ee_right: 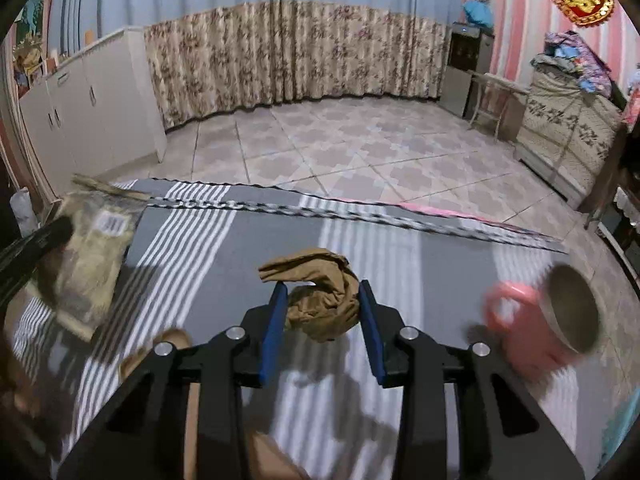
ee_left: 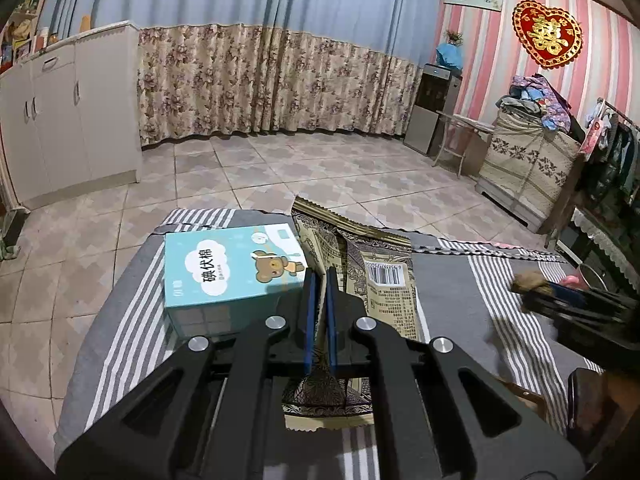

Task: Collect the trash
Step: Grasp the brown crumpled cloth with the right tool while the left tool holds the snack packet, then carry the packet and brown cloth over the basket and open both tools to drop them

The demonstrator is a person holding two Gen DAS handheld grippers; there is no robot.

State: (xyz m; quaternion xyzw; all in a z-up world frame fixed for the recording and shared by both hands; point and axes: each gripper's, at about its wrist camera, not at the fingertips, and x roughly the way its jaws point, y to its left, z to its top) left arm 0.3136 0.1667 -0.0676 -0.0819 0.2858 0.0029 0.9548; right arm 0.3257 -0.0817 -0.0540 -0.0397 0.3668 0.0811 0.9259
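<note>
My left gripper is shut on a tan snack wrapper with a barcode, held over the striped table. The wrapper also shows blurred at the left of the right wrist view. A light blue box with a bear picture stands just left of the wrapper. My right gripper is closed around a crumpled brown stocking, its blue pads touching both sides. The right gripper shows blurred at the right of the left wrist view.
The table wears a grey and white striped cloth. A pink mug sits at the table's right edge. White cabinets stand left, a covered chest and water dispenser right, tiled floor beyond.
</note>
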